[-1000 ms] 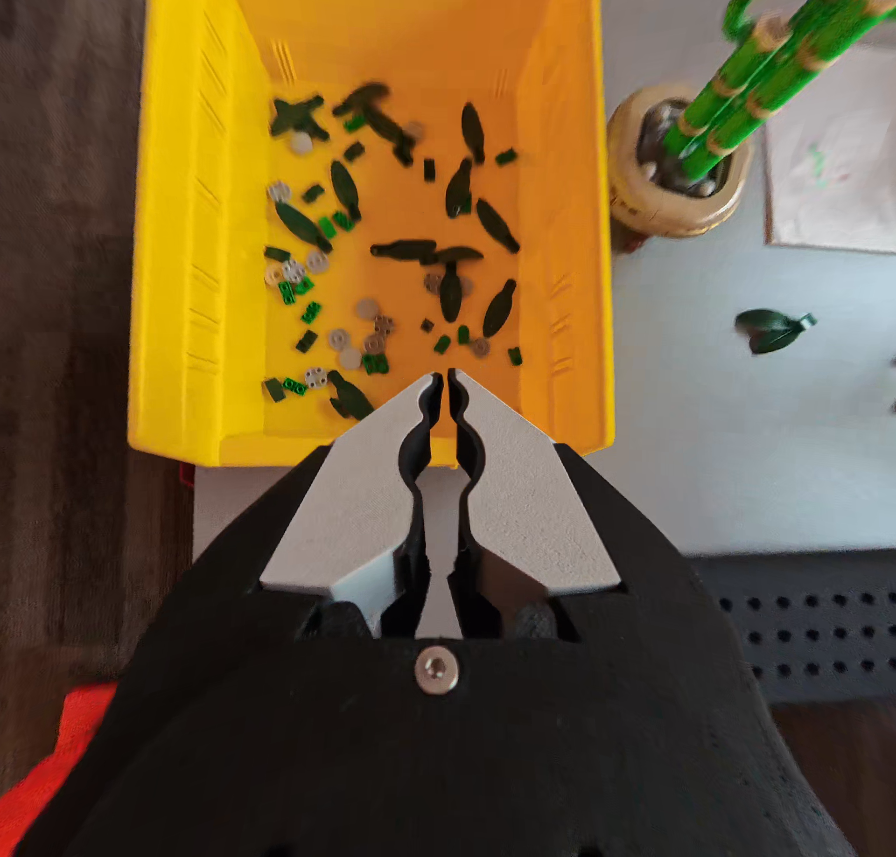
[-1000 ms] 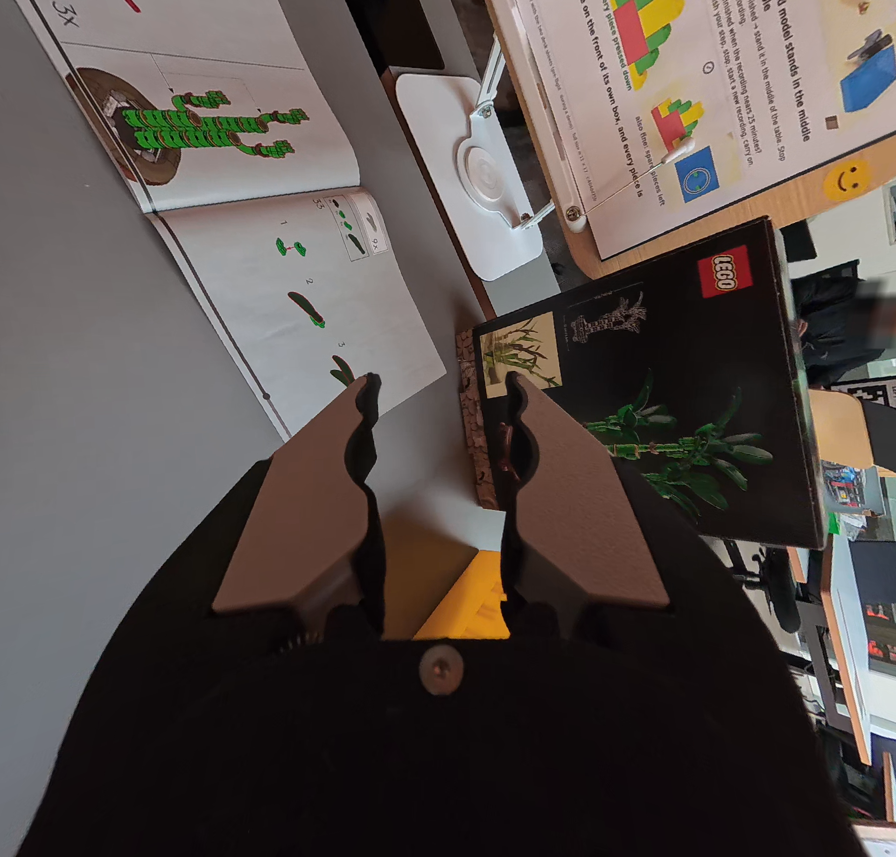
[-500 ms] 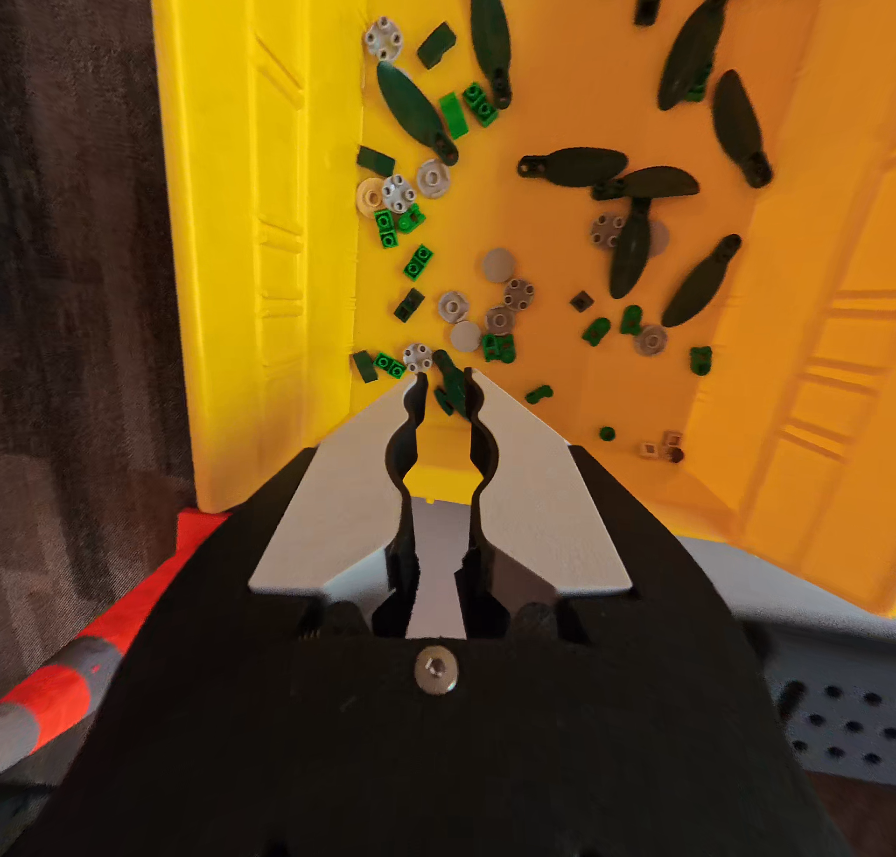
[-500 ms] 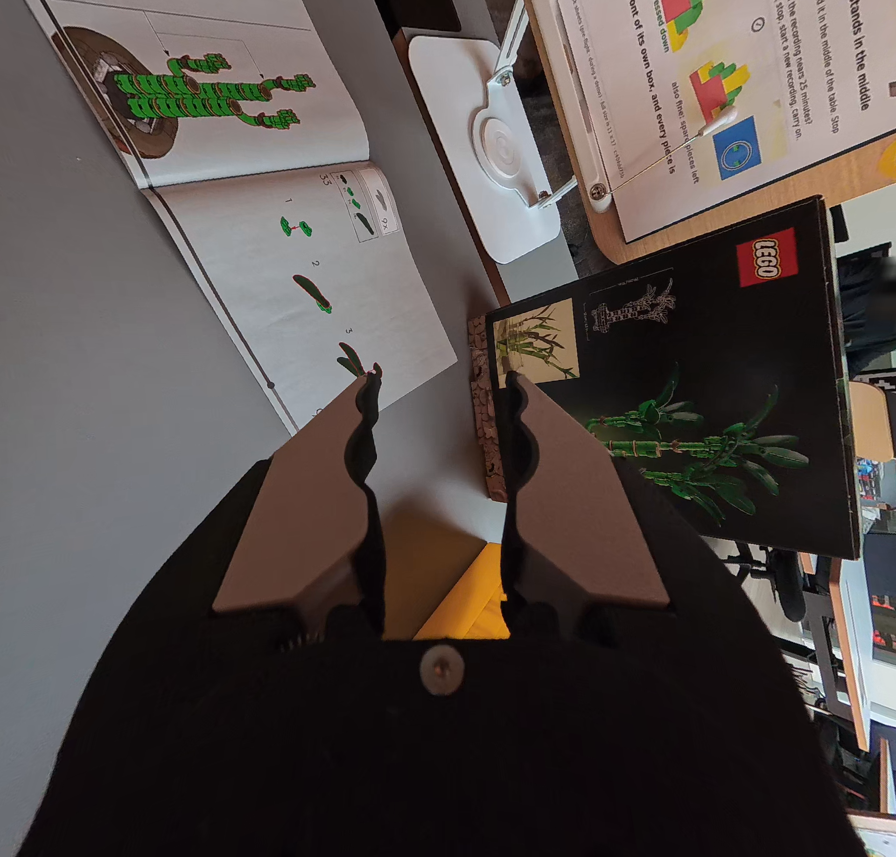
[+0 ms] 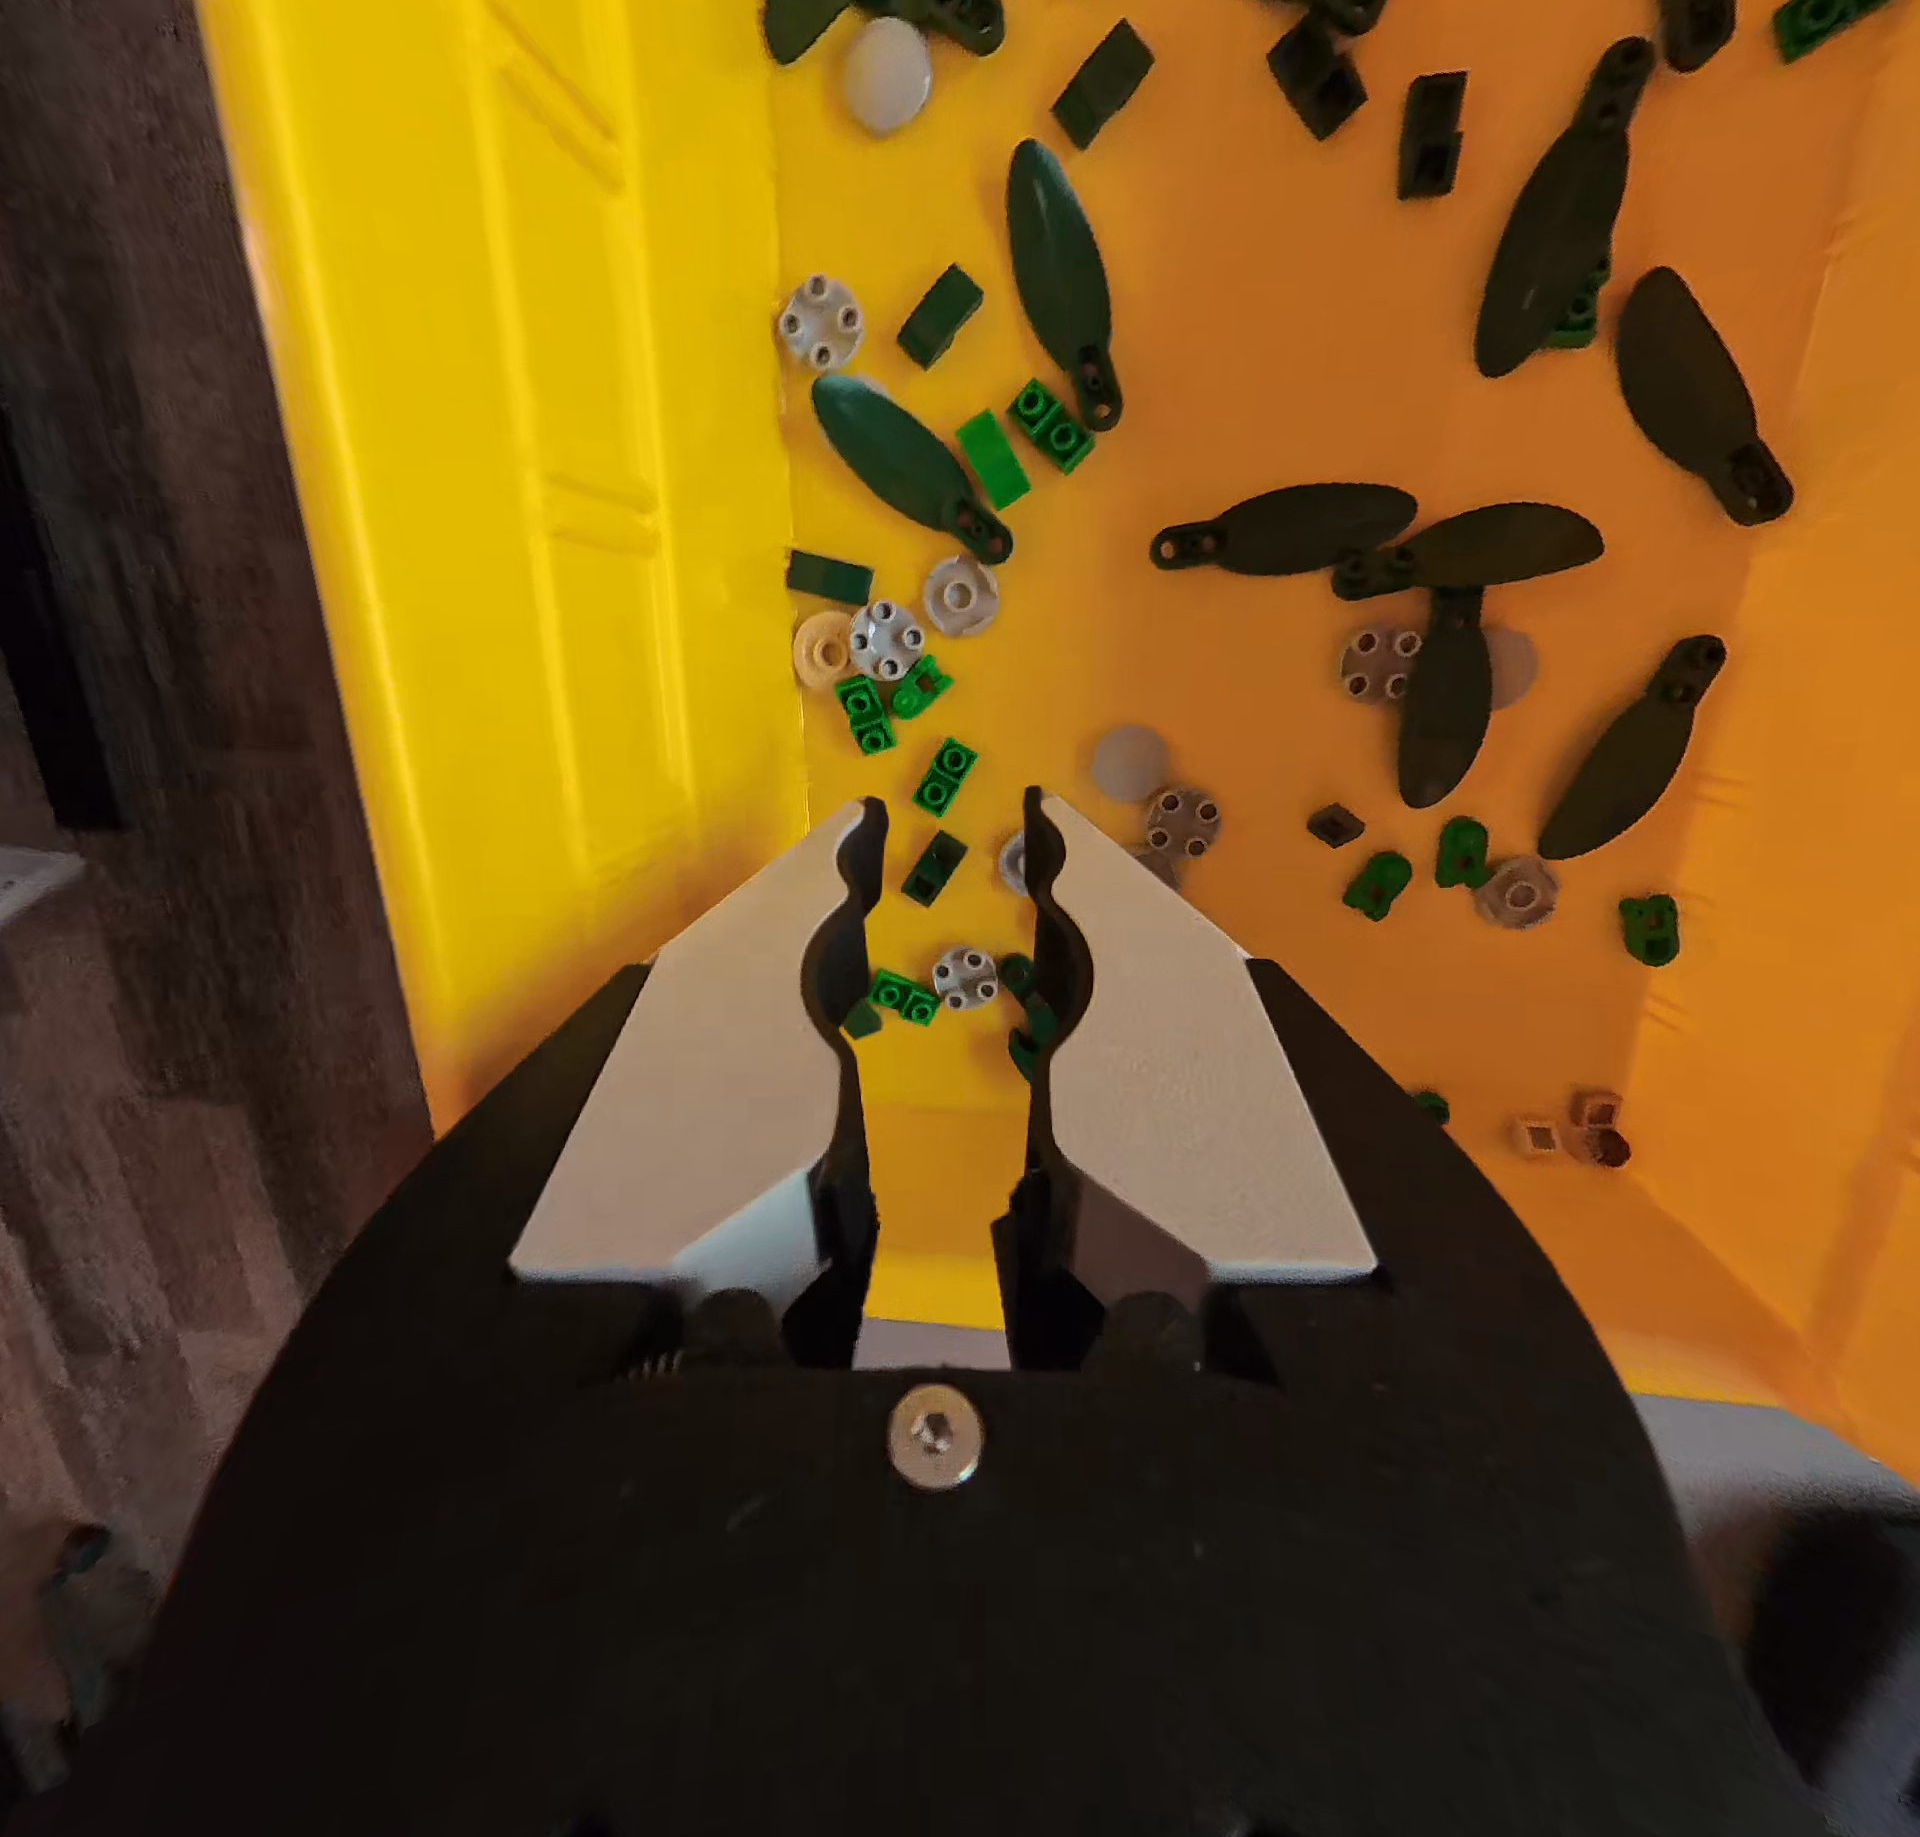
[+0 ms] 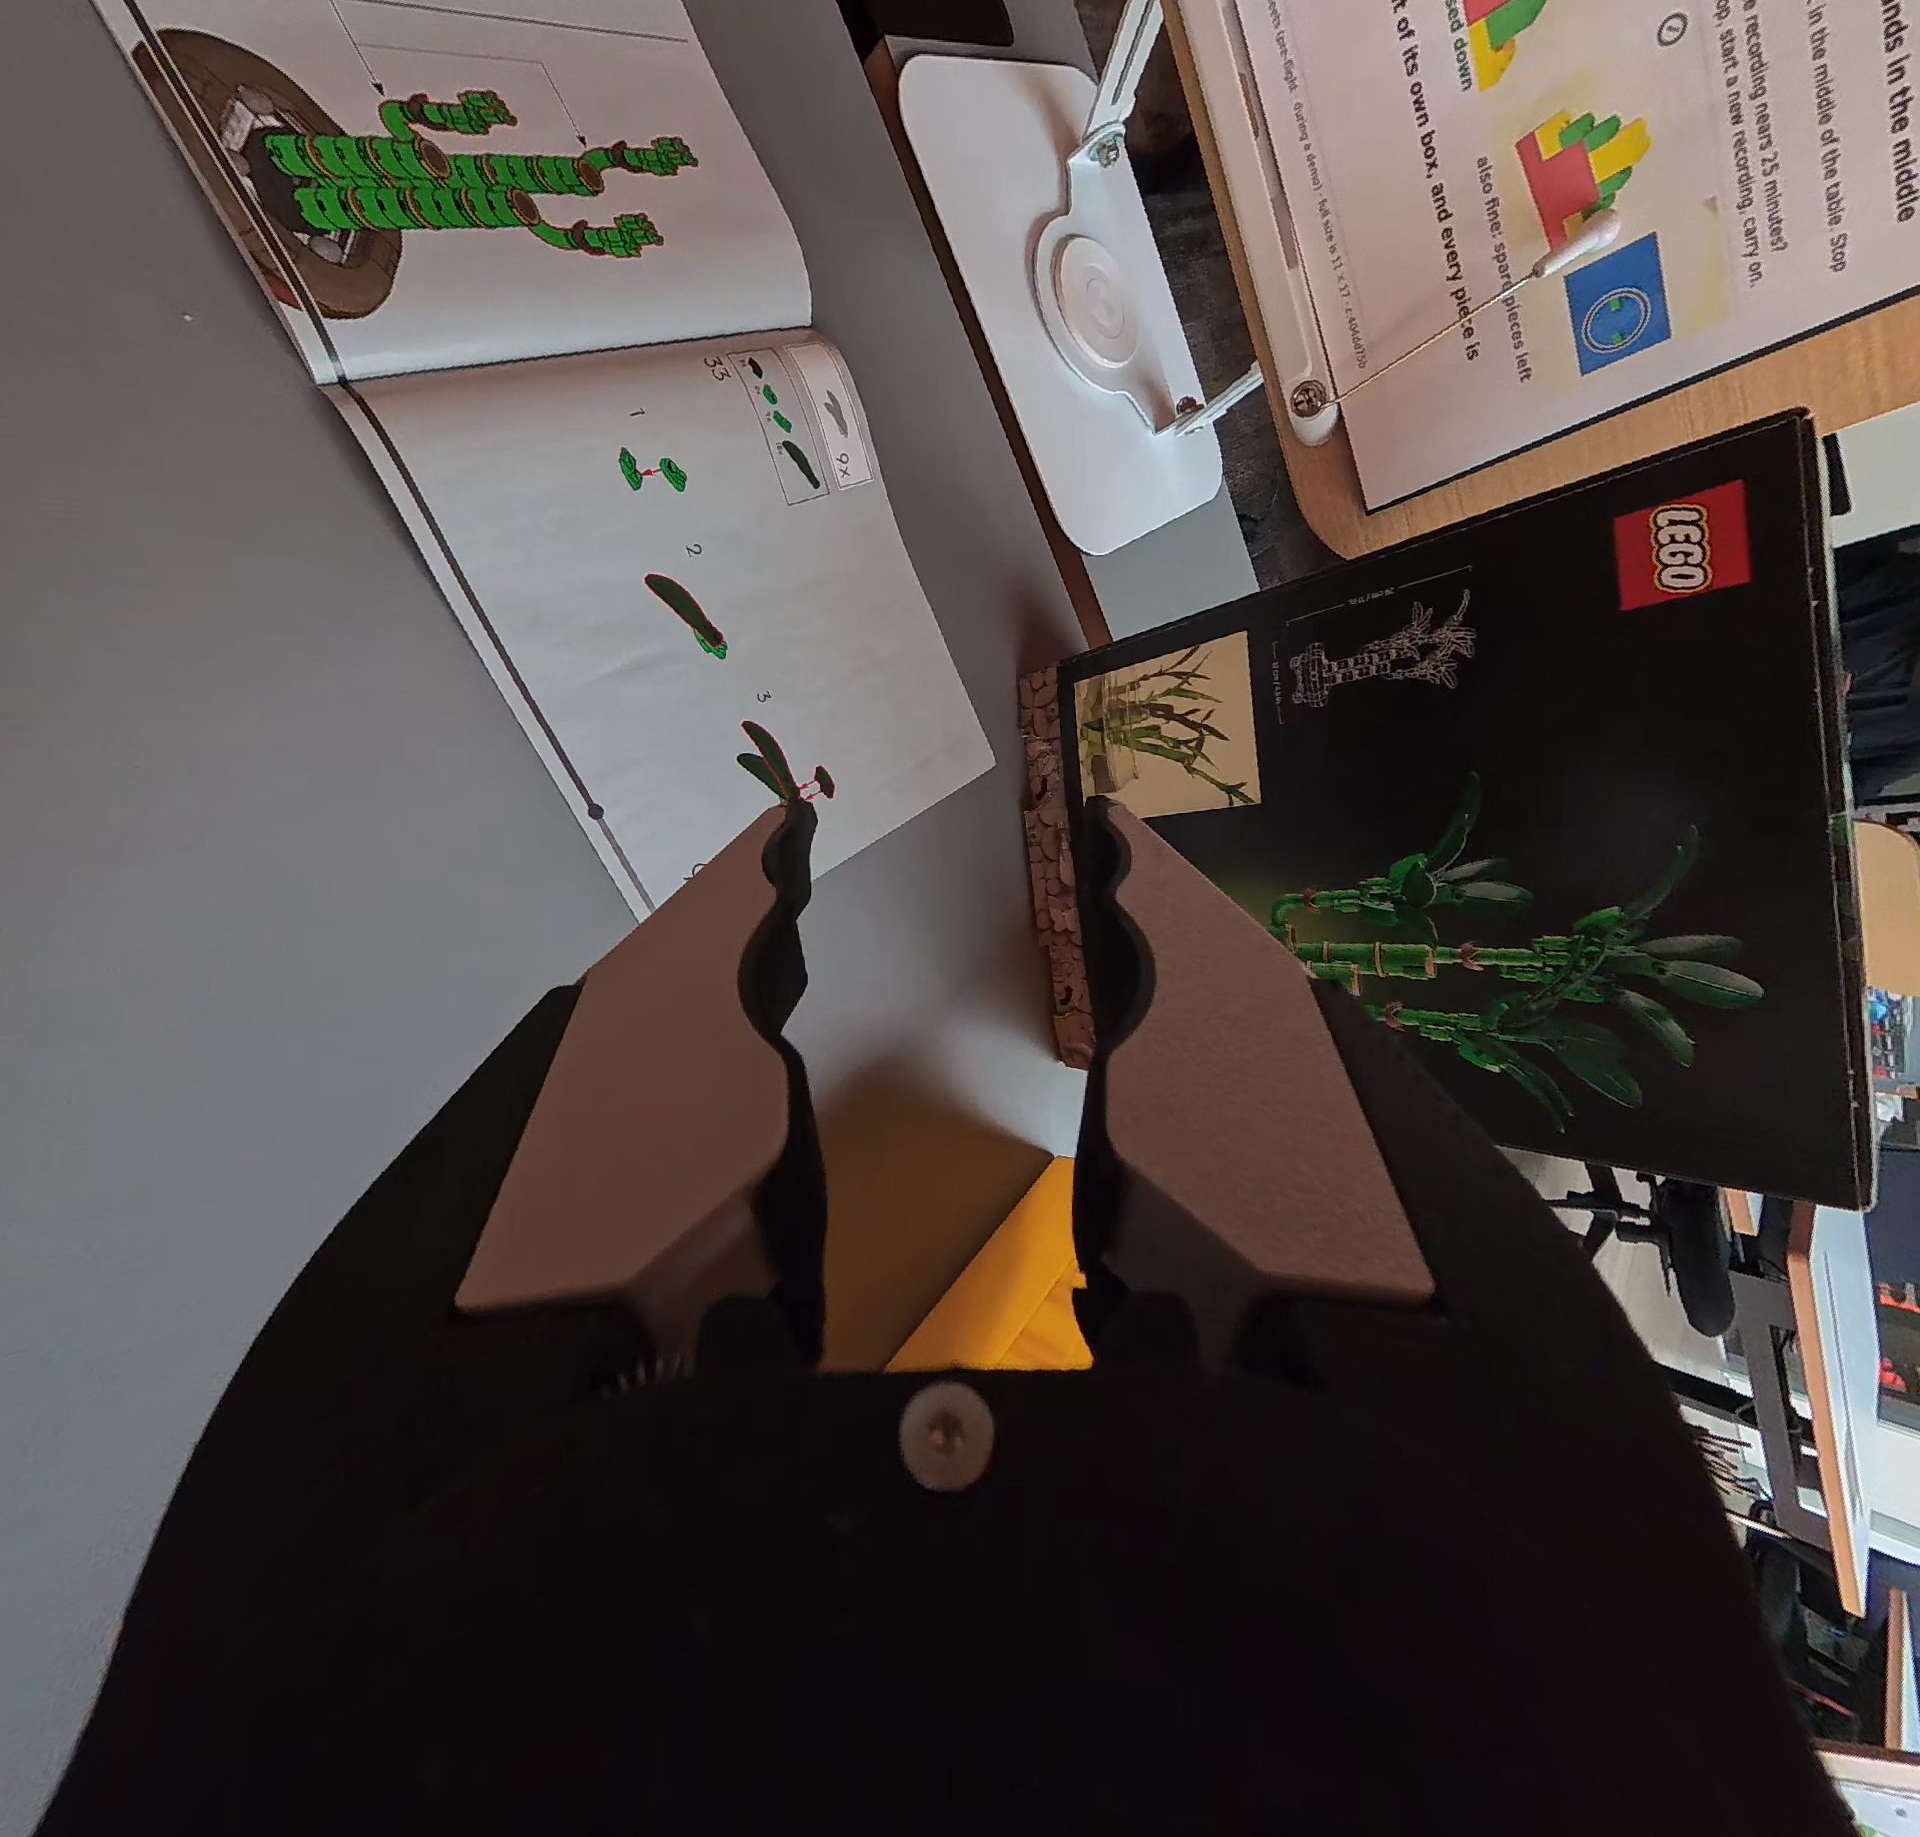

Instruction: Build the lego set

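the left gripper [image 5: 954, 821] is reaching into the yellow bin [image 5: 499, 499], its jaws parted a little and pinching nothing. a small dark green piece [image 5: 933, 868] is lying on the bin floor right between the tips, with a bright green plate [image 5: 944, 775] just beyond it. dark leaf pieces [image 5: 1060, 281], grey round plates [image 5: 820, 322] and more green bits are lying scattered across the bin floor, so plenty seems left to build. the right gripper [image 6: 940, 821] is hovering spread and empty above the grey table [image 6: 208, 748], beside the open instruction booklet [image 6: 665, 540] and the black set box [image 6: 1558, 800]. no built model is showing here.
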A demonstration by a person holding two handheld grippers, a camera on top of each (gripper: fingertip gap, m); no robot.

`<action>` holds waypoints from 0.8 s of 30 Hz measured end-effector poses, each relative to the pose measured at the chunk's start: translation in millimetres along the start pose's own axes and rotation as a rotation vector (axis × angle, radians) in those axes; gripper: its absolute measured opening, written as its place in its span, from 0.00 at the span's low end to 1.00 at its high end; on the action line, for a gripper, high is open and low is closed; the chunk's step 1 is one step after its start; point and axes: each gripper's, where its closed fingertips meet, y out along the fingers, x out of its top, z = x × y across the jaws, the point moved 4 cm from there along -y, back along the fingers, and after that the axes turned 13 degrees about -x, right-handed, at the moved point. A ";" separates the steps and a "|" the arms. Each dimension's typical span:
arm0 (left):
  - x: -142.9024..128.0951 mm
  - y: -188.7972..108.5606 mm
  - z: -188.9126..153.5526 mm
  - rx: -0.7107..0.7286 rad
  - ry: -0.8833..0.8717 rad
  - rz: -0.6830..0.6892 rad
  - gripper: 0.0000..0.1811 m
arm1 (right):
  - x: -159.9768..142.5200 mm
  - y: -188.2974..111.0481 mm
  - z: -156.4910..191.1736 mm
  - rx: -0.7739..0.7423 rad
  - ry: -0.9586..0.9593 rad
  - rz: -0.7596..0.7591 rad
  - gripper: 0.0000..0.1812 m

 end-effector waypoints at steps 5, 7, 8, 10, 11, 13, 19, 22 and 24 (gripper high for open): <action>2.9 3.6 6.9 0.056 0.102 0.050 0.12 | -0.6 0.2 -0.8 -0.003 0.002 0.001 0.29; 1.7 6.6 6.3 0.012 0.084 0.073 0.11 | -0.6 0.3 -0.9 -0.003 0.004 0.001 0.29; 2.3 8.0 5.4 -0.010 0.078 0.073 0.10 | -0.6 0.4 -0.8 -0.002 0.003 0.001 0.29; 2.9 10.5 4.5 -0.040 0.065 0.072 0.11 | -0.8 0.5 -0.3 -0.001 -0.002 0.004 0.29; 2.4 11.6 5.0 -0.042 0.062 0.077 0.12 | -0.8 0.5 -0.1 -0.001 -0.003 0.005 0.29; 0.3 15.0 6.4 -0.031 0.066 0.091 0.13 | -0.3 0.3 0.2 0.000 -0.006 0.003 0.29; -2.8 21.5 5.6 -0.064 0.045 0.098 0.10 | -0.1 0.2 1.7 0.005 -0.015 0.005 0.29; -4.1 22.1 3.1 -0.104 0.024 0.097 0.07 | -0.6 -0.1 1.9 0.007 -0.017 0.006 0.29; -5.1 21.7 3.3 -0.111 0.007 0.097 0.05 | -0.9 -0.8 0.8 0.002 -0.017 0.004 0.29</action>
